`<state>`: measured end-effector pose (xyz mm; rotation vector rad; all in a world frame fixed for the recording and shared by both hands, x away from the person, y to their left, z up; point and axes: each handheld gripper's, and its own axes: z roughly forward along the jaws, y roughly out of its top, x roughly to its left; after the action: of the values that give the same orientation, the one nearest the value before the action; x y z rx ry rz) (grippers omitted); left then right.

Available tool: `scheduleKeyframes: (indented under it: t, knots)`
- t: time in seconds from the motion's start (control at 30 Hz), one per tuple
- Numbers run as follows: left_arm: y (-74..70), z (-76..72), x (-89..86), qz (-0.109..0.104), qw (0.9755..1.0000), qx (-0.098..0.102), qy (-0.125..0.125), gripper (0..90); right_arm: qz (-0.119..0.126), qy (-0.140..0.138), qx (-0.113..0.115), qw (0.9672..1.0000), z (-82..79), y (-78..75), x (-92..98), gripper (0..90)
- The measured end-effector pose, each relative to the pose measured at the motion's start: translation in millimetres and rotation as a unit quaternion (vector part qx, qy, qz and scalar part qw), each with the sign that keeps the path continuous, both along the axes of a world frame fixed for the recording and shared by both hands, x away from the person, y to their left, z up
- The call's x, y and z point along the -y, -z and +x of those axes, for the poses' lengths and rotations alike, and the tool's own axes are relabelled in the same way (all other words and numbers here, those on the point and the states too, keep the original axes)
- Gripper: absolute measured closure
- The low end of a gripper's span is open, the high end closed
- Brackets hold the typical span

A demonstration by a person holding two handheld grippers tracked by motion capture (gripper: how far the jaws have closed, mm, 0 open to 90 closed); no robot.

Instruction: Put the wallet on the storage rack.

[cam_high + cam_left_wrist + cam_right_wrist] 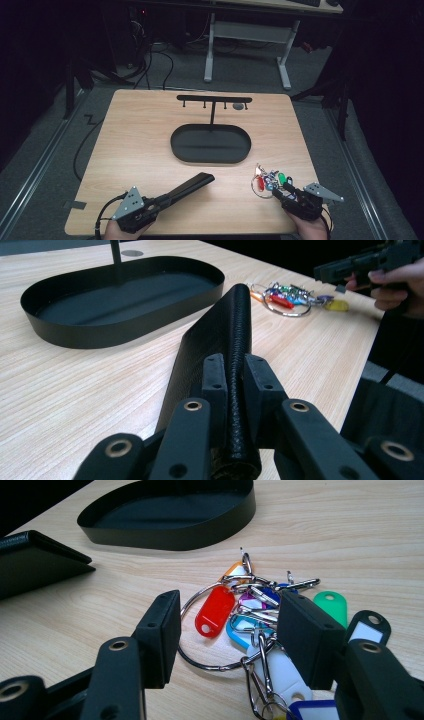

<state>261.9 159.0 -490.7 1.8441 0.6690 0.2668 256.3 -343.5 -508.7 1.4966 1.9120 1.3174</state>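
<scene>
Gripping a flat black leather case (220,350) by its near end, the left gripper (167,196) lies low at the near left edge of the desk (135,145), its jaws closed on the case's stitched edge. The left gripper view shows that clamp closely: both pads press the case from either side, and the case stands on its long edge rather than flat. From the high view the case's long axis runs diagonally, its far end pointing away and to the right toward the black oval tray (210,144).

At the near right edge, the right hand (311,226) holds the right gripper (280,190) angled toward the left and away, jaws partly open and gripping nothing. The right gripper view shows what the overhead picture blurs: a large metal ring (200,655) lying on the desk between the two pads, strung with coloured plastic key tags (216,611), red, green, blue, white and orange, with small clips among them. Neither pad touches the ring there. The bunch of keys (269,179) lies just ahead of the gripper, near the tray's right end.

Farther off, the tray sits mid-desk, and behind it a black T-shaped stand (214,99) with short pegs rises. Beyond the desk, a white-legged table (250,35) stands on the grey floor.
</scene>
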Motion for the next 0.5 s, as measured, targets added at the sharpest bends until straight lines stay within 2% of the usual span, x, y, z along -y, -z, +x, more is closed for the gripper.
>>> scheduleKeyframes:
  t: [0.17,0.3,0.43,0.5]
  knots:
    - [-1.5,3.1,-7.2,-0.042,0.9989,-0.021,-0.002,81.1,0.001,0.003,-0.001,1.0000,-0.7,-0.5,-0.2,43.6]
    - [-2.3,7.7,-15.3,-0.067,0.9971,-0.032,-0.016,81.2,-0.005,0.000,-0.001,1.0000,-0.7,-0.3,-3.2,43.6]
    - [-1.7,17.3,-23.4,-0.078,0.9956,-0.038,-0.036,81.4,-0.003,0.000,-0.004,1.0000,0.3,0.6,-4.0,43.6]
    - [-0.6,22.2,-27.5,-0.075,0.9954,-0.035,-0.048,81.5,-0.006,-0.002,-0.003,1.0000,0.3,0.6,-4.4,43.6]
